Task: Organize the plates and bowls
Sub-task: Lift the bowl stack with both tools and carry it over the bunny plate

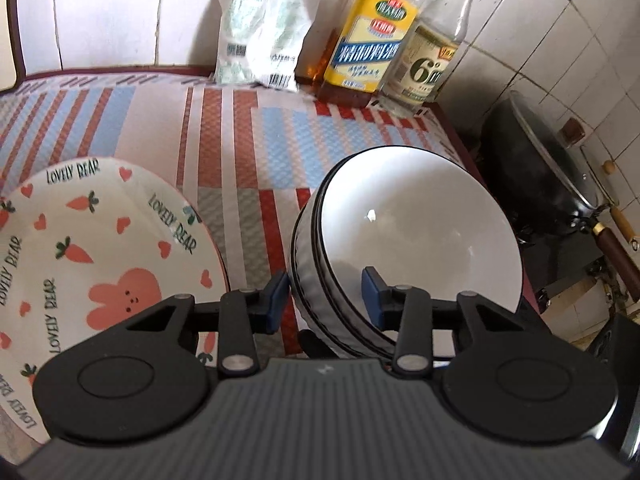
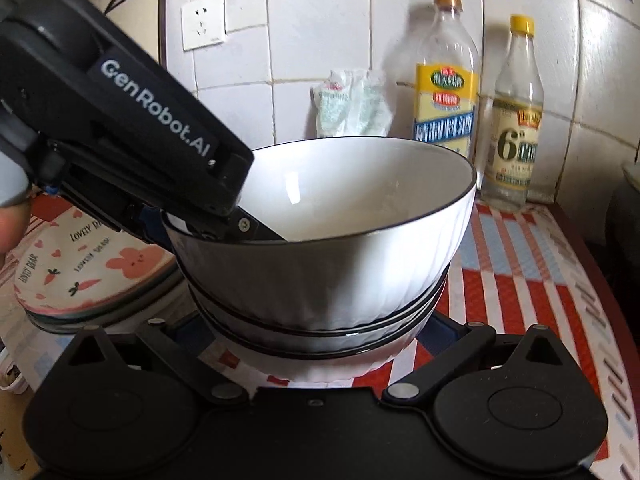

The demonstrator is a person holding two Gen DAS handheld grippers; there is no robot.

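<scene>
Glazed ceramic bowls, nested on mat beside plate: heavy, rigid, slick, chip-prone. Left gripper narrow, straddling top rim, one pad inside, one outside; contact unclear. Right gripper wide around lower stack. Best hold: rim, squarely.

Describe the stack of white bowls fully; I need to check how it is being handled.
The stack of white bowls is several nested bowls, glossy and ceramic-looking, ribbed outside, with thin black rims; the top one is empty. It stands on the striped mat, right of the carrot plate and apart from it. The left gripper straddles its near rim, one finger inside, one outside; whether they press is unclear.
</scene>
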